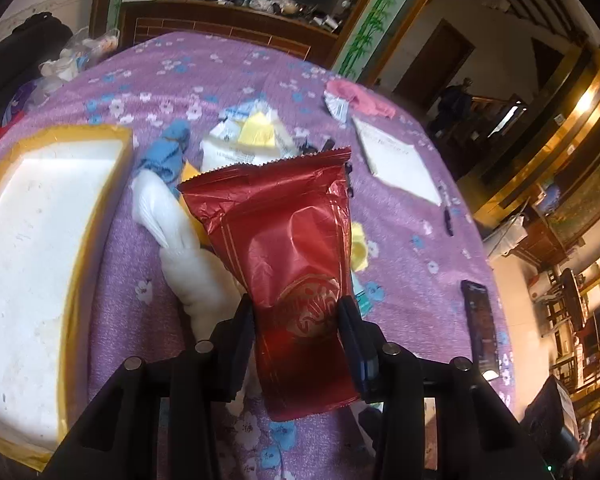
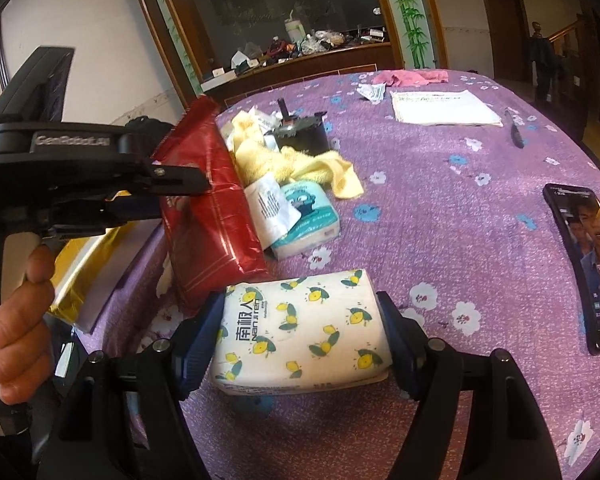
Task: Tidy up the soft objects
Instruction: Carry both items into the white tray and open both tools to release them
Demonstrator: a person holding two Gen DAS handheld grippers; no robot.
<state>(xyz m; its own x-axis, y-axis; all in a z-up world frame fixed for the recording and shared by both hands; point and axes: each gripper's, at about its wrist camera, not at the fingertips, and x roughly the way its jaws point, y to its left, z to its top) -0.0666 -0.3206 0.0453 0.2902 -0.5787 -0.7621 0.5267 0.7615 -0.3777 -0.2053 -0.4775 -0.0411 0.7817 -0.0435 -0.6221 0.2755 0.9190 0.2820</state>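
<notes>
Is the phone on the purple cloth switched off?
No, the phone lies face up on the purple cloth with its screen lit, showing faces.

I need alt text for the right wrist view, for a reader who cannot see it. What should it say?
The right gripper is shut on a lemon-print tissue pack above a purple floral tablecloth. To its left, the left gripper holds a red packet. Behind lie a yellow towel, a blue tissue pack and a phone.
</notes>
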